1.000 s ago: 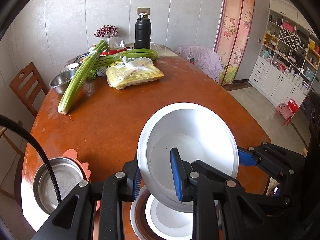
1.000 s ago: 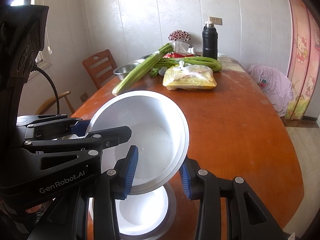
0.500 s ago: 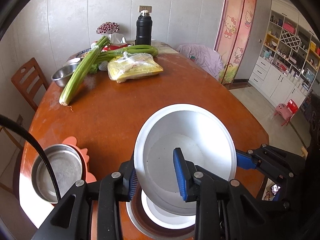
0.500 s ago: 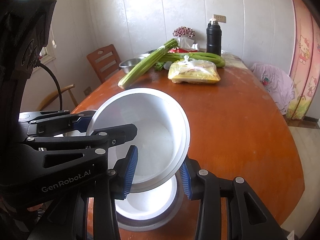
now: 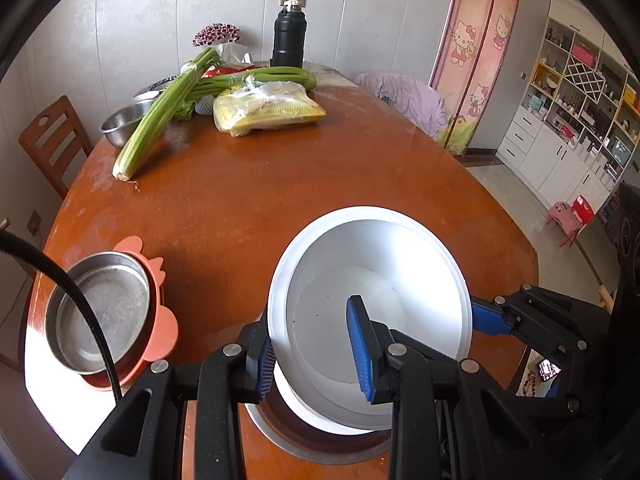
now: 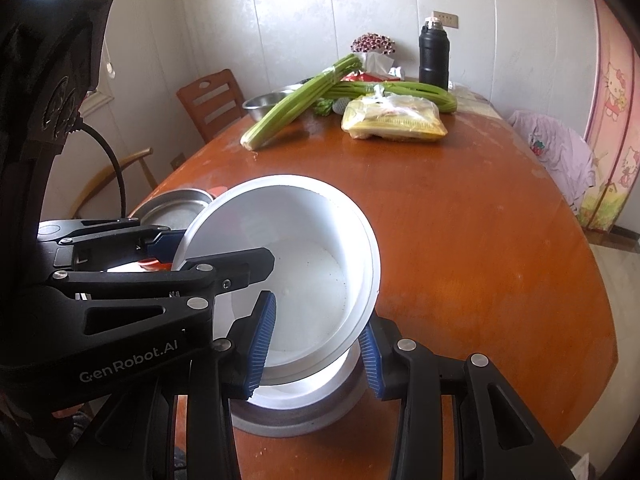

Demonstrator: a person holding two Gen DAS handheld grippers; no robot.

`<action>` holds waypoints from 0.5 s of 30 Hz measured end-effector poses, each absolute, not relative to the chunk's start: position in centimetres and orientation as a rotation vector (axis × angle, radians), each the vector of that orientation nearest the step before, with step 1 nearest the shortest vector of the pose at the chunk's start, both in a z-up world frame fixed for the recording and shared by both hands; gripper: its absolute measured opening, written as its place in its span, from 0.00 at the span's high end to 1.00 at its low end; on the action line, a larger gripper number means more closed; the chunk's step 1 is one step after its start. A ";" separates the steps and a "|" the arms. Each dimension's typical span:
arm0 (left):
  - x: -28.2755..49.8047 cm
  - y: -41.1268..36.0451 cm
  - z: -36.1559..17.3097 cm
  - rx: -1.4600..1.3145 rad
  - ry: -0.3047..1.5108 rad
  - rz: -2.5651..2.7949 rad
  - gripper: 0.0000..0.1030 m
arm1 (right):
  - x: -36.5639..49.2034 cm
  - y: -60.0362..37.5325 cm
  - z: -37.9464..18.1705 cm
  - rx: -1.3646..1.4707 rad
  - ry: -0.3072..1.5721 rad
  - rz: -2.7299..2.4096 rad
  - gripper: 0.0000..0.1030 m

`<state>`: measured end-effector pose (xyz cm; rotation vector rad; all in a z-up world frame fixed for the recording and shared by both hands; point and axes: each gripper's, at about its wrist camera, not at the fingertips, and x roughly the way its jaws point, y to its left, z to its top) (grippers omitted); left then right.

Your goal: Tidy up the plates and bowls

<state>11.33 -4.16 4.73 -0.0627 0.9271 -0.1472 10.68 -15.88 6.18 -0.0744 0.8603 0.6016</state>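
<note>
Now white bowl (image 5: 384,280) tilted, rim between fingers (image 5: 362,346) — both sides

The tilted white bowl (image 5: 372,312) hides most of the bowl beneath (image 5: 304,436); shelf items (image 5: 580,92) too small to tell.

L gripper (image 5: 312,356) & R gripper (image 6: 316,348): both angled down, jaws seemingly clamped.

Celery (image 5: 160,120) lies at the table's (image 5: 280,200) far end beside a bagged packet (image 5: 268,110). A black flask (image 5: 289,38) stands behind. A wooden chair (image 5: 52,140) sits alongside.
</note>
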 end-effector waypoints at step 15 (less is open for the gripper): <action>10.6 -4.2 2.4 -0.072 0.992 -0.128 0.69 | 9.9 -15.4 4.2 -0.104 0.912 0.610 0.59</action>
